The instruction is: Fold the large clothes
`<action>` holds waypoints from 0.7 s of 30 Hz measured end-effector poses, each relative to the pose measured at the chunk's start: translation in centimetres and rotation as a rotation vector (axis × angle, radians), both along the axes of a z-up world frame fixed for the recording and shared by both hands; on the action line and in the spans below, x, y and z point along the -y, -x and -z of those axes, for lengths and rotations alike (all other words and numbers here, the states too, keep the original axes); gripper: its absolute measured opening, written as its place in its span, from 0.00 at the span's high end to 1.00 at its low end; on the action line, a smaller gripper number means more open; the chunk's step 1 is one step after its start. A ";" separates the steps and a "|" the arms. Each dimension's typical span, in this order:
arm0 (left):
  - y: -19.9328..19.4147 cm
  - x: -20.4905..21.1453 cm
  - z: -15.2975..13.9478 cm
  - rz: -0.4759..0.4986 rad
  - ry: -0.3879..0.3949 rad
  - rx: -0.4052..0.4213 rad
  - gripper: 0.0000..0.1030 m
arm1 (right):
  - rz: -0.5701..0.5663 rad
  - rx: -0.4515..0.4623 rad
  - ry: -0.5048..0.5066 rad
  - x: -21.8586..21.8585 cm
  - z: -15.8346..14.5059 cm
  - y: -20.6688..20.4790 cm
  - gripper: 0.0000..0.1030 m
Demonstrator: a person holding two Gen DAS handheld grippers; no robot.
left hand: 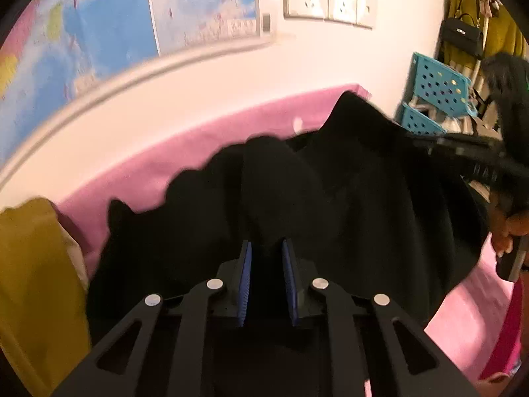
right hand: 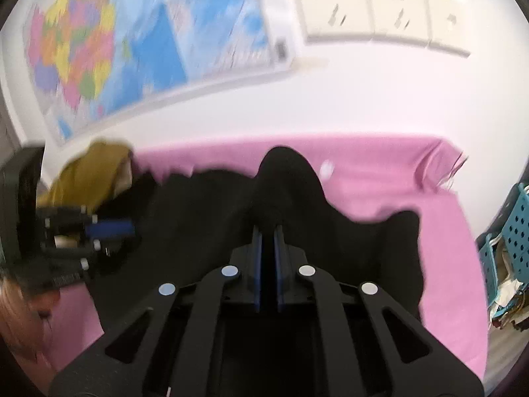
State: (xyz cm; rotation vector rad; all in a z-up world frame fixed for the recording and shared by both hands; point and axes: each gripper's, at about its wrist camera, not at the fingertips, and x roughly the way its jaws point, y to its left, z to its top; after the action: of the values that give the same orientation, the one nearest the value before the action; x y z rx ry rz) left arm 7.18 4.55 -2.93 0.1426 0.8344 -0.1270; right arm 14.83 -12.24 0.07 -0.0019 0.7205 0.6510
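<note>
A large black garment (left hand: 347,198) lies spread on a pink-covered table (left hand: 165,165). My left gripper (left hand: 266,248) pinches a raised fold of the black cloth between its blue pads. My right gripper (right hand: 267,231) is shut on another raised peak of the same garment (right hand: 205,211), lifting it off the pink cover (right hand: 380,172). The left gripper also shows in the right wrist view (right hand: 109,228) at the left, over the garment's edge. The right gripper shows in the left wrist view (left hand: 463,152) at the right, blurred.
A mustard-yellow garment (left hand: 36,281) lies at the table's left end, also in the right wrist view (right hand: 89,172). The wall behind holds a map (right hand: 132,49) and sockets (right hand: 373,10). Turquoise perforated crates (left hand: 436,89) and hanging clothes stand to the right.
</note>
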 end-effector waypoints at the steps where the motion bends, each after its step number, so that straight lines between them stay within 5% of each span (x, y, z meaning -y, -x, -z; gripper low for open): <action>1: -0.2 0.1 -0.1 -0.006 -0.002 0.004 0.83 | 0.011 0.011 0.004 0.0 0.0 -0.4 0.94; 4: -1.1 -0.2 0.7 -0.050 -0.013 -0.007 0.79 | 0.019 -0.066 0.087 -2.0 3.3 -2.1 0.94; 7: -2.0 -0.8 2.3 -0.097 -0.028 -0.034 0.60 | 0.024 -0.131 0.130 -2.5 6.1 -2.8 0.88; 10: -1.3 -2.2 2.5 -0.110 0.017 -0.026 0.52 | 0.033 -0.135 0.055 -1.1 5.1 -2.2 0.70; 14: 2.7 -4.3 0.1 -0.138 0.003 0.097 0.42 | 0.041 -0.062 -0.088 3.8 2.0 0.8 0.46; 21: 10.9 -9.9 -0.2 -0.244 0.005 0.159 0.30 | 0.098 -0.079 -0.163 13.7 3.5 7.2 0.28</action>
State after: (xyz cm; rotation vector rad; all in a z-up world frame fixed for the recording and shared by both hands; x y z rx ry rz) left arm -3.70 14.40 -2.72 0.0447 0.6865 0.1105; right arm 7.64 -25.98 -3.43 0.2093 0.7369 0.6168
